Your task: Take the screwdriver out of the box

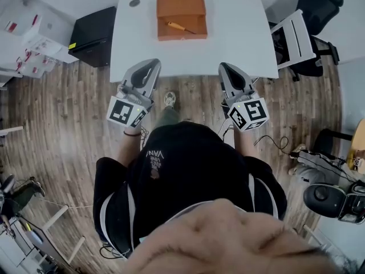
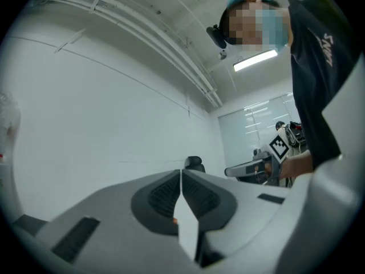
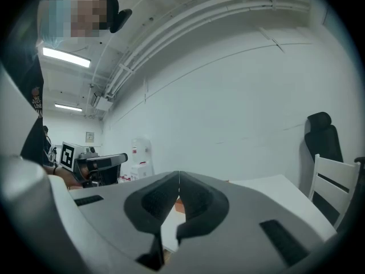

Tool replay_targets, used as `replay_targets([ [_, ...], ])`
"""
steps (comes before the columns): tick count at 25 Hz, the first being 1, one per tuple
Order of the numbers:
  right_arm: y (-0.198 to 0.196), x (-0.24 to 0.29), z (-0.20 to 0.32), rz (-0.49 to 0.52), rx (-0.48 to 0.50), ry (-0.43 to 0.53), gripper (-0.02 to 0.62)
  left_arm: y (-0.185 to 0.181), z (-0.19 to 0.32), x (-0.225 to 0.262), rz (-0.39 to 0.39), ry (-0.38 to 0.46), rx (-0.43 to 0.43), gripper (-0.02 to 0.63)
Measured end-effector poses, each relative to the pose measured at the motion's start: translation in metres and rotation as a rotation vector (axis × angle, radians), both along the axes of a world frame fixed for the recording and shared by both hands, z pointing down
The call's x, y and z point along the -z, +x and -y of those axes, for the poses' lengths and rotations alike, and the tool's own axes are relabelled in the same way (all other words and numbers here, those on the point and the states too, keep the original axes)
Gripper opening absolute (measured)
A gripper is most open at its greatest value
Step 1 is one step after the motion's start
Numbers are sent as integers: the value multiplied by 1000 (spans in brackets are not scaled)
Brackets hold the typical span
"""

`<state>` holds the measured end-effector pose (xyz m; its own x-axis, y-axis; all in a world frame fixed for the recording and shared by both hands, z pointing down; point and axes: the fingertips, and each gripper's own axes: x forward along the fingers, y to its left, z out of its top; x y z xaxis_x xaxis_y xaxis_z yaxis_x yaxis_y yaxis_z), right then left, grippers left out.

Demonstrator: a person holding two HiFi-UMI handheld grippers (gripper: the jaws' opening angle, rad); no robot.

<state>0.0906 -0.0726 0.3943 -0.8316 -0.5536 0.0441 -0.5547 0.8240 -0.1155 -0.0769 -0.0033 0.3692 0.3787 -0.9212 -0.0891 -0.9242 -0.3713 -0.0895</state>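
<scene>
Here, the screwdriver [image 1: 179, 27] lay inside the open box [image 1: 171, 36]. The left gripper [image 1: 151, 63] and right gripper [image 1: 223, 66], both clenched empty, were held short of the box, one toward each side, presumably because the approach was unfinished.

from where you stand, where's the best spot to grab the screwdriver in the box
Grip the screwdriver by its thicker handle, the left end in the head view. It lies flat and slanted inside the open orange box, so come down from above and close across the handle; the box walls would likely block a level approach.
</scene>
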Motion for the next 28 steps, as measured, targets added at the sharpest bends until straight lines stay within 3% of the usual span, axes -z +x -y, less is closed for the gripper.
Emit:
replay_targets([
  [10,-33,-4,50,-8,-34,-28,12,-34,63,-10,20,-40,-41,20],
  [28,-69,-3,116,-4,-143,-27,12,-68,159,-3,51,-21,-188,20],
])
